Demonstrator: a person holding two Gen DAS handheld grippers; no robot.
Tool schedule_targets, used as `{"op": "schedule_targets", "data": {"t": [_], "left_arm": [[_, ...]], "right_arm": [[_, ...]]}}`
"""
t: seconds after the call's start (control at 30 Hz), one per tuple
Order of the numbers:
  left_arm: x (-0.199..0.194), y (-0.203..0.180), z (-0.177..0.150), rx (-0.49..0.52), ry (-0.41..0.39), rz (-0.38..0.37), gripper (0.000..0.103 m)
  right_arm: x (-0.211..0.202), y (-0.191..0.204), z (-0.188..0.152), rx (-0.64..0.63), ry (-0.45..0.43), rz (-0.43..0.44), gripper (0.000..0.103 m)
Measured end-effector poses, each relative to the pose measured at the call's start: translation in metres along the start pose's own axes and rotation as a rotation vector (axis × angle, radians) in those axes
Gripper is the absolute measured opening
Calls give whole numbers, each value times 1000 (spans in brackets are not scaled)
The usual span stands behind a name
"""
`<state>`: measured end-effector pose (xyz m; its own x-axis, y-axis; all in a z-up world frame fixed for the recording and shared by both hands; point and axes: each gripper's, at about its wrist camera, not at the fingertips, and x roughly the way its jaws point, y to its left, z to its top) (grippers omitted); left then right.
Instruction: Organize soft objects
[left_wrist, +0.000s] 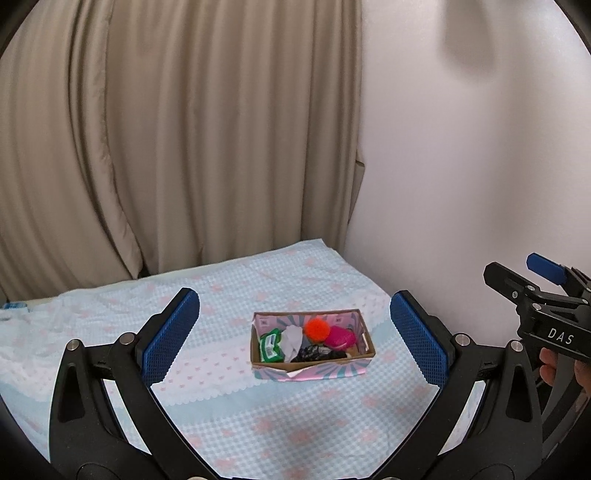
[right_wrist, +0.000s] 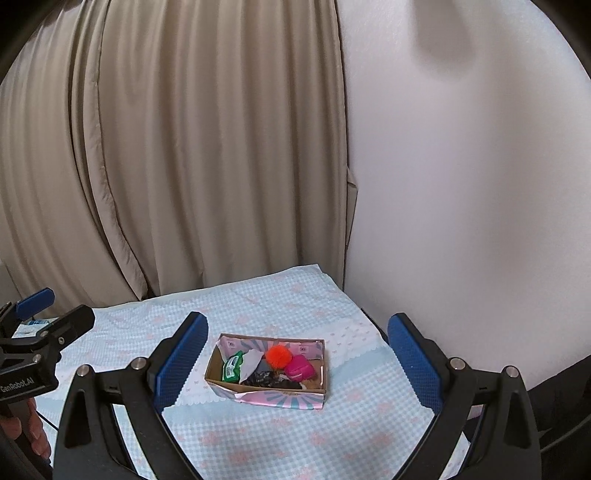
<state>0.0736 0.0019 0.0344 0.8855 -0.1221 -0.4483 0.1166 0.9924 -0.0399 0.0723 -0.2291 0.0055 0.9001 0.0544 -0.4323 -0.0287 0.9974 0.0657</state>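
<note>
A small cardboard box (left_wrist: 312, 370) with a pink and teal pattern sits on the blue checked cloth; it also shows in the right wrist view (right_wrist: 273, 399). Inside lie an orange pom-pom (left_wrist: 317, 329) (right_wrist: 277, 356), a pink soft pouch (left_wrist: 340, 337) (right_wrist: 300, 369), a green packet (left_wrist: 269, 345) (right_wrist: 232, 366), a white cloth piece (left_wrist: 292, 339) (right_wrist: 249, 363) and a black item (left_wrist: 314, 354) (right_wrist: 264, 379). My left gripper (left_wrist: 295, 339) is open and empty, held back from the box. My right gripper (right_wrist: 295, 360) is open and empty, also short of the box.
The cloth-covered table (left_wrist: 303, 428) has beige curtains (left_wrist: 177, 147) behind it and a white wall (left_wrist: 480, 166) on the right. The right gripper shows at the right edge of the left wrist view (left_wrist: 517, 284). The left gripper shows at the left edge of the right wrist view (right_wrist: 59, 314).
</note>
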Motion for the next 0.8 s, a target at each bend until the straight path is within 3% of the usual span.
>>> {"op": "schedule_targets", "data": {"t": [0.8], "left_arm": [[6, -8, 2, 11, -17, 11, 103]], "right_arm": [[5, -4, 4, 18, -12, 3, 97]]}}
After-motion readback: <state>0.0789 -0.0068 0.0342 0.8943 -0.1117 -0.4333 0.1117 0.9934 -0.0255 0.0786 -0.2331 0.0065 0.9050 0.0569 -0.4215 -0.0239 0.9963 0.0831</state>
